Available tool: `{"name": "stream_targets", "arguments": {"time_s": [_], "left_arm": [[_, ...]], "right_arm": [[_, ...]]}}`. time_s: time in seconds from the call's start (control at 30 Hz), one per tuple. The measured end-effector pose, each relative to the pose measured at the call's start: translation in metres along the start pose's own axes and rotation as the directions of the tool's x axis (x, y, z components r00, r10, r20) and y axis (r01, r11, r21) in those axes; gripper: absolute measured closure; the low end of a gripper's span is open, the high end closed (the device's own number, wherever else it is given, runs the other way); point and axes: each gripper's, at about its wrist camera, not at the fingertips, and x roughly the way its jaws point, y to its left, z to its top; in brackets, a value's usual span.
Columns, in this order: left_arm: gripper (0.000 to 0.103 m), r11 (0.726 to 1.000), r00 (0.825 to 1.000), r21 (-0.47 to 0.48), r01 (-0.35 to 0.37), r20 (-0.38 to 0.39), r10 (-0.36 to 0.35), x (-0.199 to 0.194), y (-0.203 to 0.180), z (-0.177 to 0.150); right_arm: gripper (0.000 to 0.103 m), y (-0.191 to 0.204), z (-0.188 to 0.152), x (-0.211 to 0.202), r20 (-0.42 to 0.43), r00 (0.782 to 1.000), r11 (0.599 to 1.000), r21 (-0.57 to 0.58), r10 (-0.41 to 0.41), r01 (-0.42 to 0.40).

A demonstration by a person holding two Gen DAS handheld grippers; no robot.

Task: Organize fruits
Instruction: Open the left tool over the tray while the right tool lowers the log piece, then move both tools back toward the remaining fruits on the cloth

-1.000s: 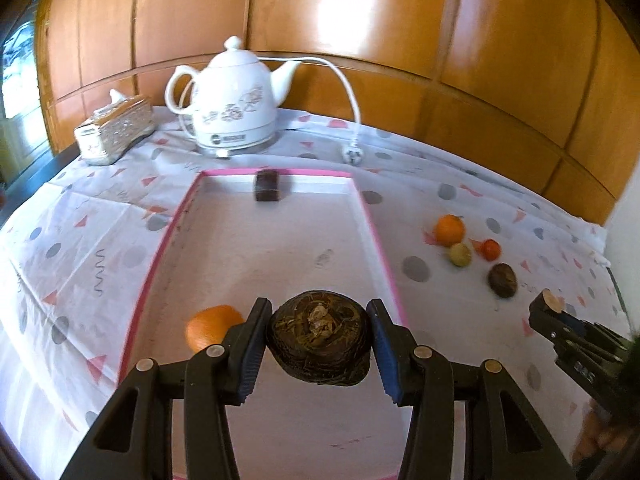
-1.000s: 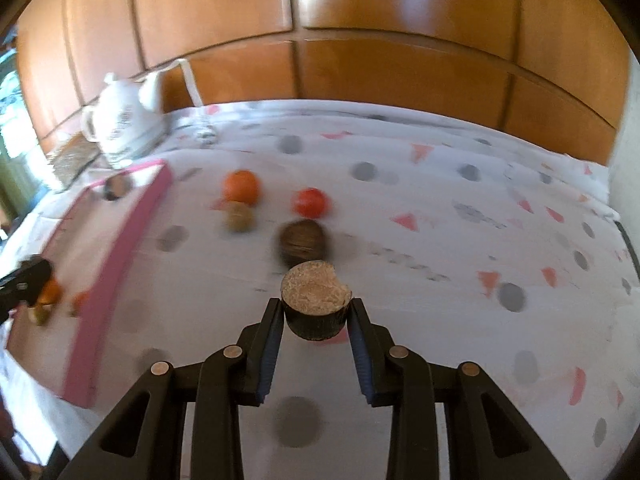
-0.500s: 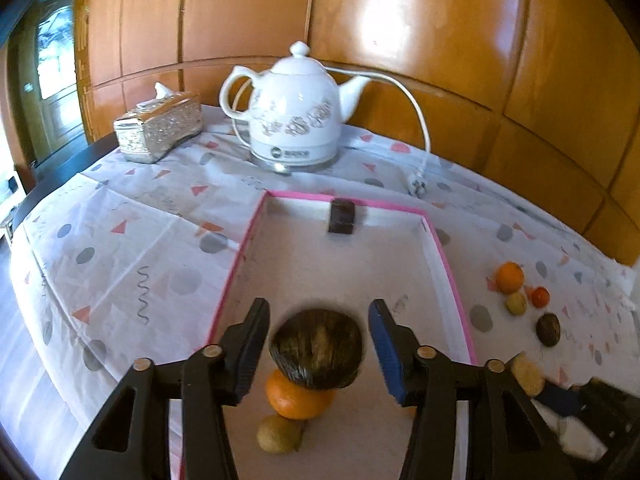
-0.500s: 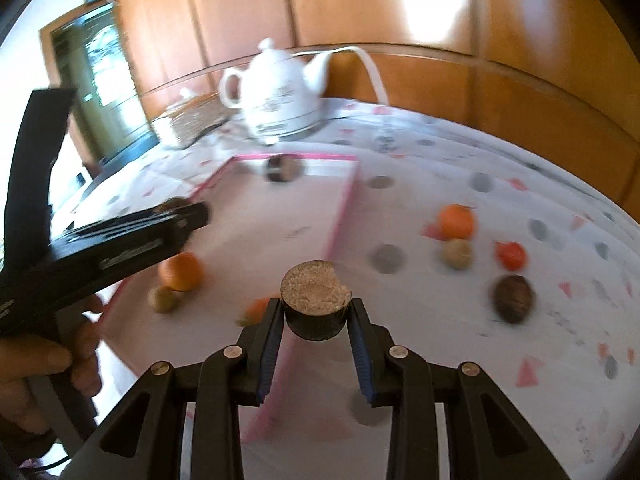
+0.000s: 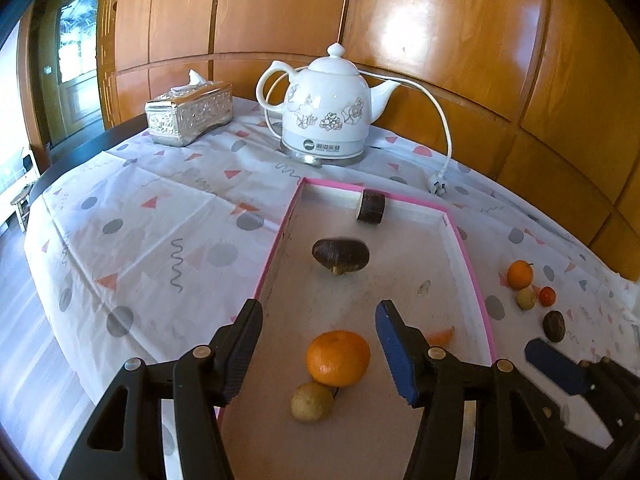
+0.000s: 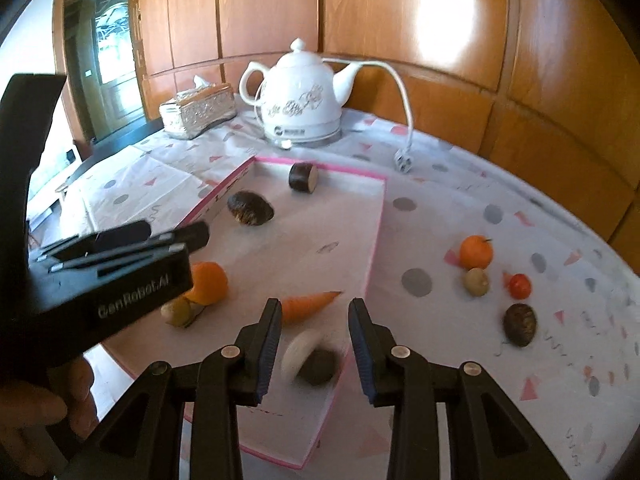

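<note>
My left gripper (image 5: 320, 344) hovers over the pink-rimmed tray (image 5: 276, 248), its jaws opening with nothing gripped. Below it in the tray lie an orange (image 5: 338, 358) and a small yellow fruit (image 5: 312, 402). A dark brown round fruit (image 5: 340, 255) sits further in, a cut dark piece (image 5: 371, 206) at the far rim. My right gripper (image 6: 316, 344) is open over the tray's near corner (image 6: 372, 256). A blurred dark piece with a pale cut face (image 6: 312, 360) is loose between its fingers. A carrot (image 6: 308, 306) lies just beyond.
On the cloth right of the tray lie an orange (image 6: 475, 252), a small yellow fruit (image 6: 477, 282), a red fruit (image 6: 520, 286) and a brown fruit (image 6: 520, 324). A white kettle (image 5: 326, 114) with its cord and a silver tissue box (image 5: 188, 116) stand at the back.
The left gripper let go of the dark brown fruit, which now sits deeper in the tray, and its jaws widened. The right gripper swung over the tray and released its cut piece.
</note>
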Motion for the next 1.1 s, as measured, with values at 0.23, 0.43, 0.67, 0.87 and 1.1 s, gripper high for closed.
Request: {"name": "stream_targets", "arguments": {"time_s": [0.23, 0.43, 0.67, 0.87, 1.1], "left_arm": [[0.043, 1.000, 1.000, 0.016, 0.012, 0.009, -0.012, -0.007, -0.006, -0.004], [0.043, 1.000, 1.000, 0.023, 0.009, 0.011, -0.010, -0.010, -0.009, -0.005], [0.043, 0.999, 1.000, 0.035, 0.006, 0.014, -0.007, -0.012, -0.012, -0.005], [0.043, 0.999, 1.000, 0.046, 0.007, 0.011, -0.007, -0.012, -0.016, -0.006], [0.043, 0.998, 1.000, 0.066, 0.014, 0.007, -0.014, -0.013, -0.023, -0.008]], "right_arm": [[0.068, 0.001, 0.000, -0.012, 0.054, 0.997, 0.998, -0.028, -0.063, 0.064], [0.068, 0.002, -0.001, -0.017, 0.082, 0.992, 0.994, -0.045, -0.093, 0.097], [0.068, 0.004, -0.002, -0.022, 0.114, 0.986, 0.989, -0.068, -0.120, 0.129], [0.068, 0.001, -0.004, -0.023, 0.114, 0.986, 0.990, -0.059, -0.120, 0.128], [0.068, -0.005, -0.005, -0.022, 0.110, 0.986, 0.990, -0.042, -0.127, 0.132]]}}
